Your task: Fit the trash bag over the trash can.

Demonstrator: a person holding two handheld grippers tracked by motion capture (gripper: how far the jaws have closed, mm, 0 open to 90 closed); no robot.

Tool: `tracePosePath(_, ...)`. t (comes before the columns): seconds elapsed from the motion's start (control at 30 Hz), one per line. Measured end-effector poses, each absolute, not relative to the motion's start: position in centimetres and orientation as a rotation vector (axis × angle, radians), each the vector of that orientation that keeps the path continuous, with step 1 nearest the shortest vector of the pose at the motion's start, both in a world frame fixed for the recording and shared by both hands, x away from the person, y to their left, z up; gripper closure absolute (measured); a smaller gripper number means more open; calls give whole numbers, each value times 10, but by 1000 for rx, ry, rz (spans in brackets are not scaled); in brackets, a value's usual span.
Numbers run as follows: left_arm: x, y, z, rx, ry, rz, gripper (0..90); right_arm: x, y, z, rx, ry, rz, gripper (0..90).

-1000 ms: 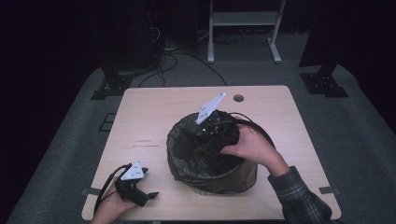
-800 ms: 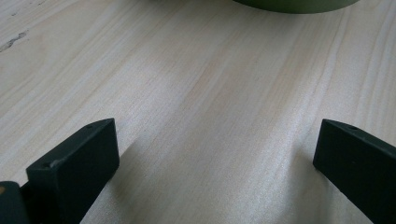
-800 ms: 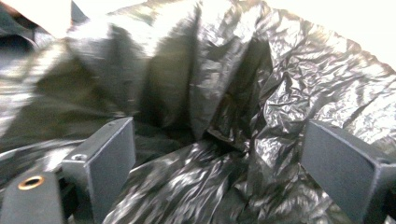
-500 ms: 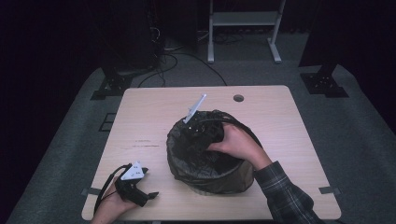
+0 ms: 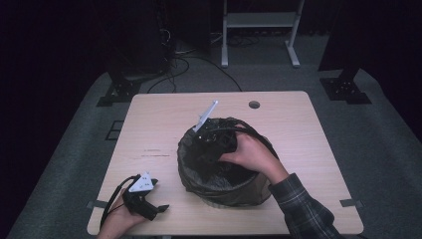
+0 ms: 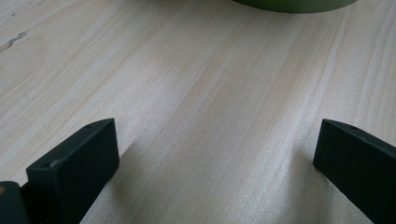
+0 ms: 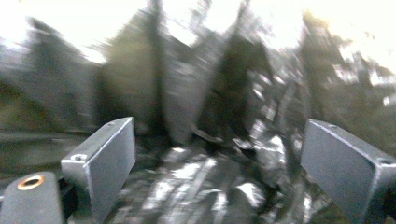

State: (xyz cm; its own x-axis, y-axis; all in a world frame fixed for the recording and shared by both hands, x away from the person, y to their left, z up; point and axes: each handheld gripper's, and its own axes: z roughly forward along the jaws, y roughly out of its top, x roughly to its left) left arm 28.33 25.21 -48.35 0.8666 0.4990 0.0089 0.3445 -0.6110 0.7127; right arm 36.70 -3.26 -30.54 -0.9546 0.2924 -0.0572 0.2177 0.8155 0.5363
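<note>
right gripper (image 5: 211, 142) down inside the lined bin (image 5: 219, 194), left gripper (image 5: 144, 201) parked on the table (image 5: 164, 114).

your right hand (image 5: 251, 154) has the tool tipped into the bin near the middle of the table, its grey plate sticking up over the far rim. in the right gripper view the jaws are spread wide with nothing between them, facing crumpled black bag liner (image 7: 210, 177); the picture is smeared, so what lies at the bottom is hard to make out, possibly just folds of plastic. if you mean to grab the liner, slow down, settle on one fold, and close on that rather than a loose bunch. your left claw rests spread on bare wood at the near left corner, the bin's green base (image 6: 289, 4) just ahead of it; bring it against the bin wall to steady it.
</note>
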Motion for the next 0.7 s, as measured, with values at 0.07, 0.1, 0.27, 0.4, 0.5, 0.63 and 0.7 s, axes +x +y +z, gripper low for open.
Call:
tracePosePath(0.07,283,252,-483,2286,605,265,0,359,-30,-301,387,2866,848,92)
tracePosePath(0.1,283,252,-483,2286,605,265,0,359,-30,-301,387,2866,848,92)
tracePosePath(0.27,283,252,-483,2286,602,265,0,347,-14,-304,315,2902,865,92)
tracePosePath(0.4,283,252,-484,2286,599,263,0,347,-6,-311,306,2928,844,91)
tracePosePath(0.5,283,252,-484,2286,599,263,0,347,-4,-315,312,2945,822,91)
tracePosePath(0.63,283,252,-484,2286,597,261,0,349,0,-325,316,2977,754,91)
tracePosePath(0.7,283,252,-484,2285,596,260,0,350,1,-328,333,2992,729,91)
